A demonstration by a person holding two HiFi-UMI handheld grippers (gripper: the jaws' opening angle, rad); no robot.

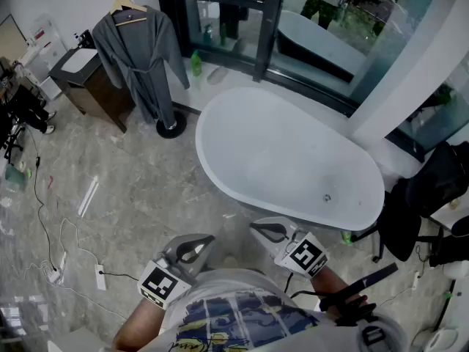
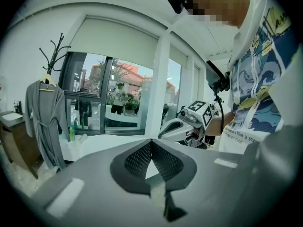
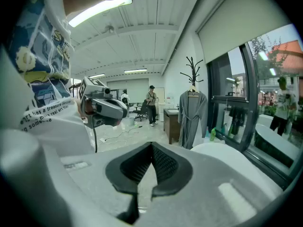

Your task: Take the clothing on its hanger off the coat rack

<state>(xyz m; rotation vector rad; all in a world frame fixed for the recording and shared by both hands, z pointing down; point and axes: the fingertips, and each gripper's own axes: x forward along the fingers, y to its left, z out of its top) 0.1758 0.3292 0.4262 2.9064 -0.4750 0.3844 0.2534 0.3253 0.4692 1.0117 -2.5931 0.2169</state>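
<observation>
A grey robe hangs on a wooden hanger from a black coat rack at the far left of the room. It also shows as the robe under the rack's prongs, and as the robe beside the window. My left gripper and right gripper are held close to the person's body, far from the robe. Both are shut with nothing between the jaws. Each gripper view shows its own shut tips, the left gripper and the right gripper.
A white bathtub lies between me and the glass doors. A brown cabinet stands left of the rack. Cables and a power strip lie on the floor at left. A black chair is at right. A person stands far off.
</observation>
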